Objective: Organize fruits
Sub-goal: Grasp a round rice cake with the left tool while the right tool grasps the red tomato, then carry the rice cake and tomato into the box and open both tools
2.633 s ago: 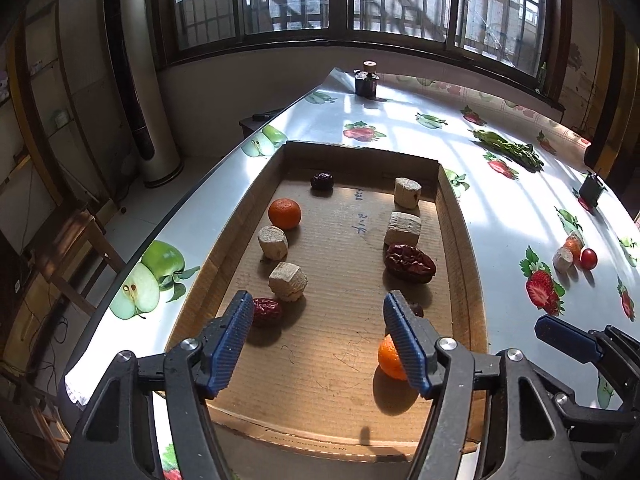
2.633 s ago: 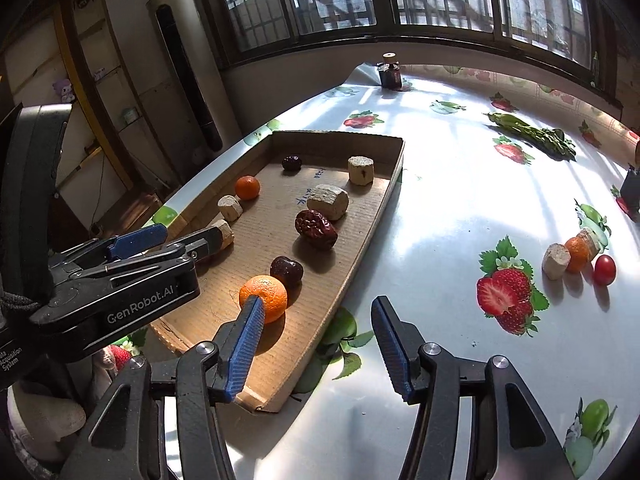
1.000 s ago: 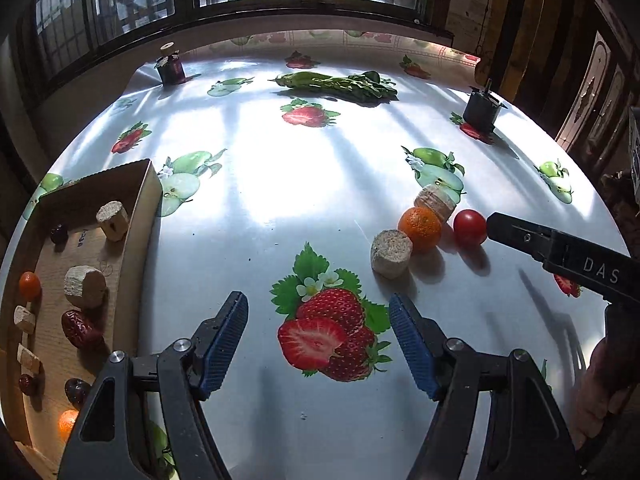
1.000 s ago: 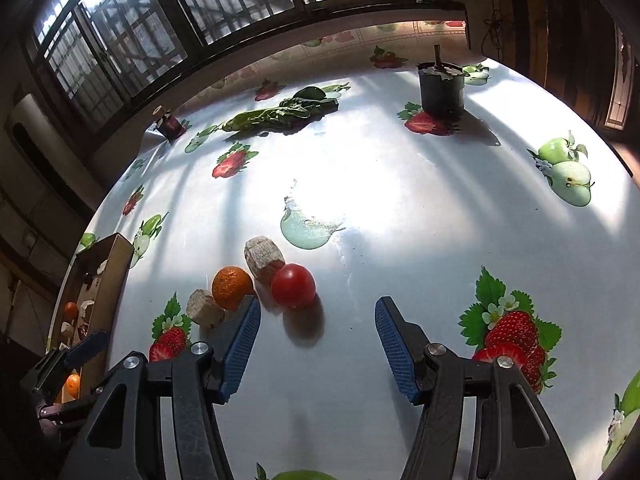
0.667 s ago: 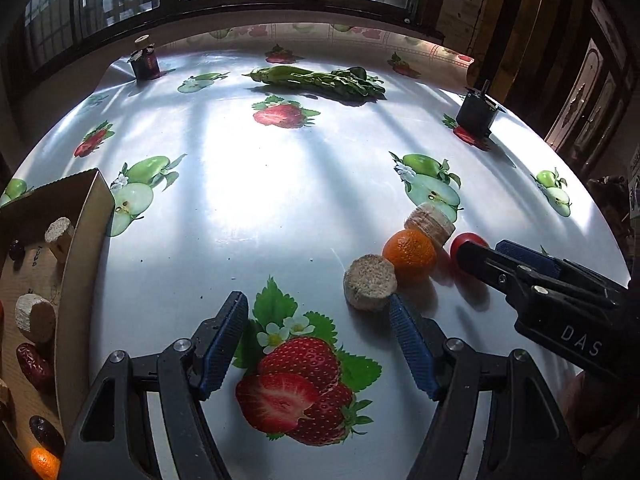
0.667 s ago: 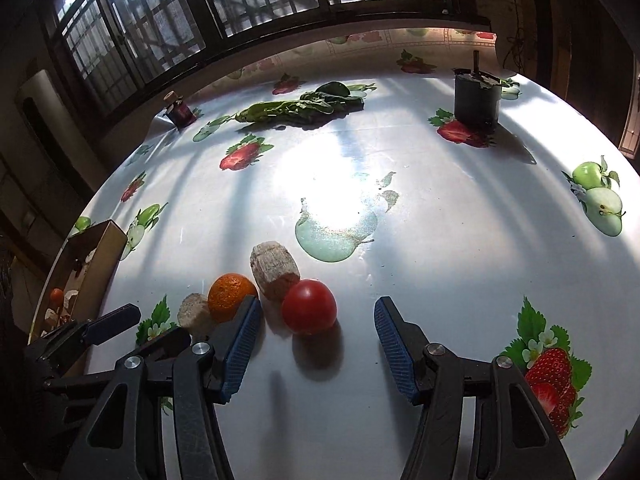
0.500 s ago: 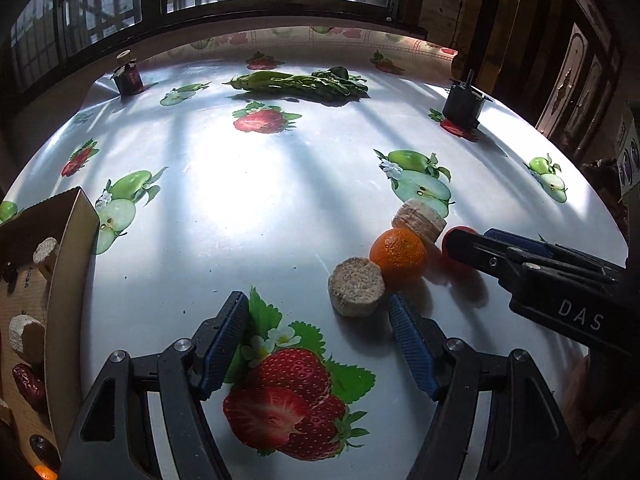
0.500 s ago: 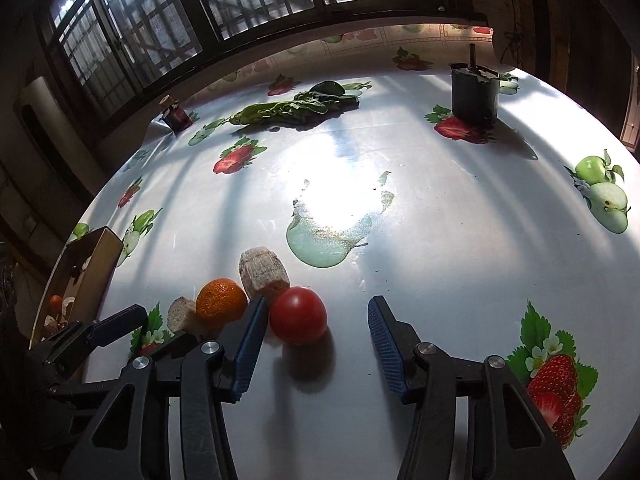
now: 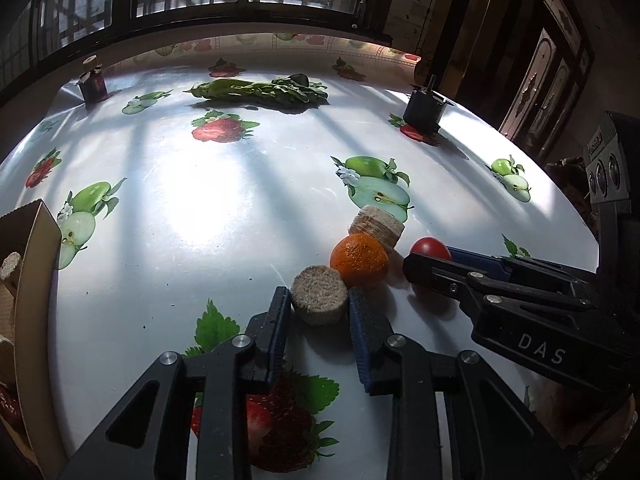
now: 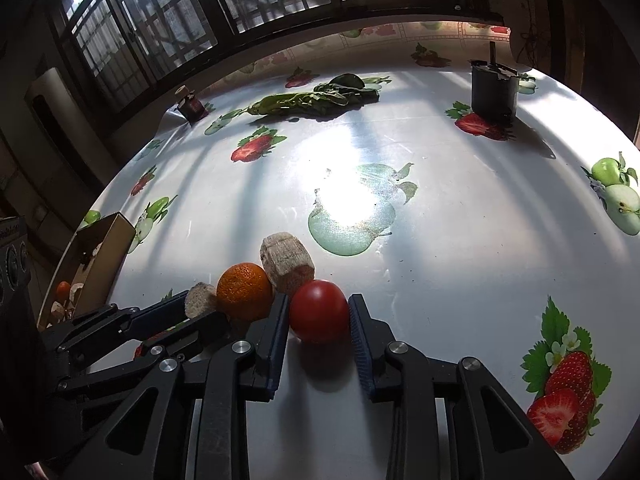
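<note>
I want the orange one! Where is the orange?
In the left wrist view the orange sits on the table right of centre, touching two tan round pieces, with the red tomato just to its right.

row on table (image 9: 240, 208): cork piece (image 9: 319, 300), orange (image 9: 359, 260), second cork piece (image 9: 376, 226) and tomato (image 10: 319, 311), close together
cork piece: left end, touching orange
tomato: right end
second cork piece: behind orange
cardboard tray (image 9: 36, 248): far left at table edge, holding more pieces
leafy greens (image 9: 260, 90): far side
small jar (image 9: 93, 85): far left corner
dark container (image 10: 494, 92): far right
</note>
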A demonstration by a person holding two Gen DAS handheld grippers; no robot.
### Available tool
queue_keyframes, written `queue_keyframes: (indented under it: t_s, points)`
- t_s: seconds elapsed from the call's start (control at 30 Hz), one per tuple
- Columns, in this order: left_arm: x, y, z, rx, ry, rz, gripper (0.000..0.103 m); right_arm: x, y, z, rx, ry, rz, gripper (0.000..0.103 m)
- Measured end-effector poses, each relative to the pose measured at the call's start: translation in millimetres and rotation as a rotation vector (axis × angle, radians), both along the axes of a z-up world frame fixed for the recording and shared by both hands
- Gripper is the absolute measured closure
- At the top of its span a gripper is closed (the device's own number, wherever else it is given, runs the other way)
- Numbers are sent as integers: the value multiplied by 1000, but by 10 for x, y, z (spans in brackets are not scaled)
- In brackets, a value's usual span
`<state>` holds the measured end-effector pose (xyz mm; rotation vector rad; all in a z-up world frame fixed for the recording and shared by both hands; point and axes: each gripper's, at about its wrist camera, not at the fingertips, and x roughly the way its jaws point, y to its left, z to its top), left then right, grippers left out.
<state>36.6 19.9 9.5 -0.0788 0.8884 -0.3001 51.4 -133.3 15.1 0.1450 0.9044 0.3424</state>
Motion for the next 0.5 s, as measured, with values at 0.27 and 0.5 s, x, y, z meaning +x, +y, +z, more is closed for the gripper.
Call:
queue_keyframes:
  t_s: [0.27, 0.5]
  points:
    - [-15, 45, 5, -11, -2, 21, 75, -36, -27, -6, 14, -4, -9, 71]
    - [-106, 126, 155, -44, -29, 47, 75, -69, -24, -2, 3, -16, -36, 71]
